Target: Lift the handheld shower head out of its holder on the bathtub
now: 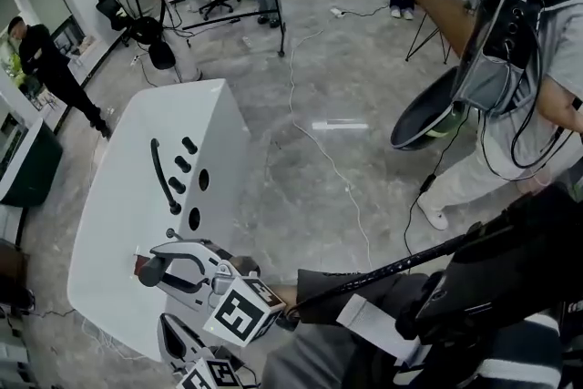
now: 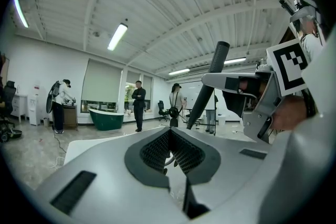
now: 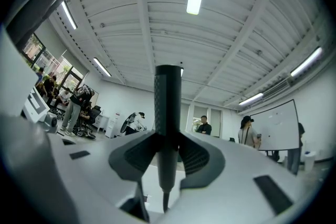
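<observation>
Shower head [image 3: 168, 102] sits clamped in right gripper [image 3: 168, 139] jaws.

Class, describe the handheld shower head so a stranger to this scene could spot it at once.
Find the white bathtub at the head view's left; at its near end is the right gripper. Clamped in it is the shower head: a slim, straight black stick, unlike the curved bar and round knobs on the tub's deck.
</observation>
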### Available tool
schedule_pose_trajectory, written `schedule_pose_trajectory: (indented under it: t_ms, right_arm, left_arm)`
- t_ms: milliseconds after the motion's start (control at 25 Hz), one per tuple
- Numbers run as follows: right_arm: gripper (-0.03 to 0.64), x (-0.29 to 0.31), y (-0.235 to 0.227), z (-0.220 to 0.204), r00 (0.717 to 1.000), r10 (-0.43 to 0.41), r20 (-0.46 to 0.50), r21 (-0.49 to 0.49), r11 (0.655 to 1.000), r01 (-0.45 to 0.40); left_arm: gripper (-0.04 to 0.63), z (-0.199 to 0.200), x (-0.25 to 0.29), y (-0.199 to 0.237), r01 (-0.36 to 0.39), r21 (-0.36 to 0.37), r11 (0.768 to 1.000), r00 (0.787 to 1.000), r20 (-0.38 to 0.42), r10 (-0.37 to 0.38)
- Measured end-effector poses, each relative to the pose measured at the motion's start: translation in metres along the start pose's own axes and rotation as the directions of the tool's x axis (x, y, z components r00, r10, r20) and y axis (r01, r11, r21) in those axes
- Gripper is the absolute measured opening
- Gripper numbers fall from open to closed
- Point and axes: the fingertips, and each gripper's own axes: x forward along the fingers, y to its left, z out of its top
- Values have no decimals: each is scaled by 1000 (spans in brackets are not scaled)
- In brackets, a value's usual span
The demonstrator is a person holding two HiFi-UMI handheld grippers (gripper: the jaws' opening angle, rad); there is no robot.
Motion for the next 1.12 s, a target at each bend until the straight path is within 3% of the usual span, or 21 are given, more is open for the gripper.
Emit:
schedule_pose_trajectory:
  t_ms: [160, 280, 440, 480, 600, 640, 840, 1120]
  right_arm:
    - [140, -18, -24, 0, 1000, 15, 6, 10, 1000, -15]
    - [140, -18, -6, 18, 999, 48, 12, 14, 999, -48]
    - [140, -55, -3, 53, 997, 73, 21, -130, 989, -69]
    - [140, -61, -15, 48, 998, 58, 15, -109, 992, -56]
    - [140, -57, -51, 2, 1000, -7, -12, 119, 993, 9]
    - [140, -51, -56, -12, 1000, -12, -21, 145, 989, 15]
    - [140, -24, -40, -39, 999, 22, -32, 68, 997, -20]
    - [140, -10, -30, -43, 998, 49, -28, 73, 996, -47]
  left_arm:
    - [3, 4, 6, -31, -6, 9, 1000, 1000, 2, 6]
    - [3, 16, -16, -22, -39, 14, 999, 999, -8, 39]
    - [3, 32, -38, -47, -35, 24, 999, 999, 10, 35]
    - [3, 33, -35, -58, -28, 27, 999, 999, 18, 27]
    - [3, 20, -5, -72, -33, 39, 999, 999, 29, 32]
    - [3, 14, 5, -68, -39, 42, 998, 999, 28, 38]
    - [3, -3, 17, -35, -58, 43, 997, 998, 23, 57]
    - [3, -8, 20, -20, -76, 39, 996, 997, 16, 75]
